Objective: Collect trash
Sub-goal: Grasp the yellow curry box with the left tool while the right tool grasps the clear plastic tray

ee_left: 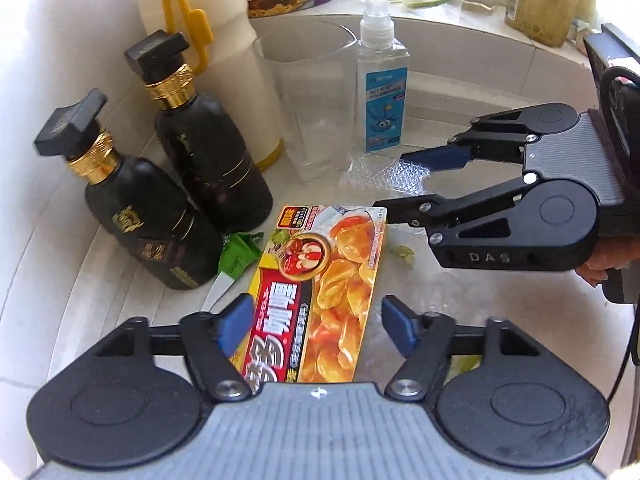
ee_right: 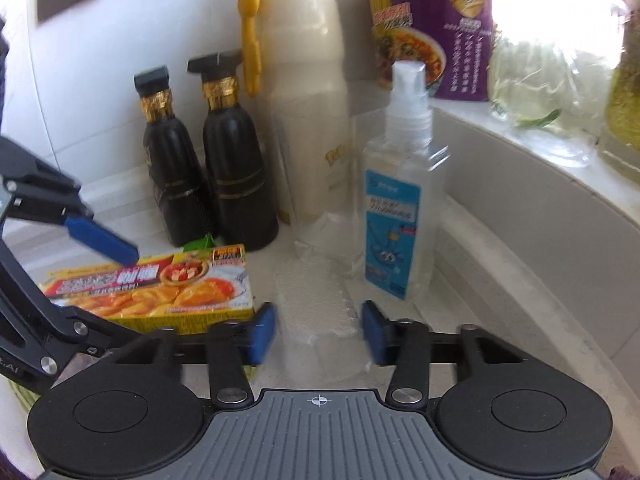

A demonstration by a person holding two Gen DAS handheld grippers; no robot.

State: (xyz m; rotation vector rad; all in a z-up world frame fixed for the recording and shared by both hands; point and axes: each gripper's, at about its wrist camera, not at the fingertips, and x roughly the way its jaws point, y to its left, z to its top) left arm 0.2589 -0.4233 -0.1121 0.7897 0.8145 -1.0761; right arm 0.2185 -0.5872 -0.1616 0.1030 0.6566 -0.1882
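Observation:
A yellow curry box (ee_left: 320, 292) lies flat on the white counter; it also shows in the right wrist view (ee_right: 152, 286). My left gripper (ee_left: 314, 326) is open, its blue pads either side of the box's near end. A clear bubble-wrap piece (ee_left: 386, 172) lies by the spray bottle; in the right wrist view the bubble wrap (ee_right: 316, 304) sits between the pads of my open right gripper (ee_right: 318, 330). My right gripper also shows in the left wrist view (ee_left: 394, 182), open over the wrap. A green wrapper (ee_left: 238, 254) lies beside the box. A small green scrap (ee_left: 404, 254) lies right of the box.
Two black bottles with gold collars (ee_left: 160, 208) stand at the left, behind them a white bottle with yellow strap (ee_left: 224, 60). A clear glass (ee_left: 316, 100) and spray bottle (ee_left: 382, 80) stand at the back. A purple noodle cup (ee_right: 432, 28) and jars sit on the sill.

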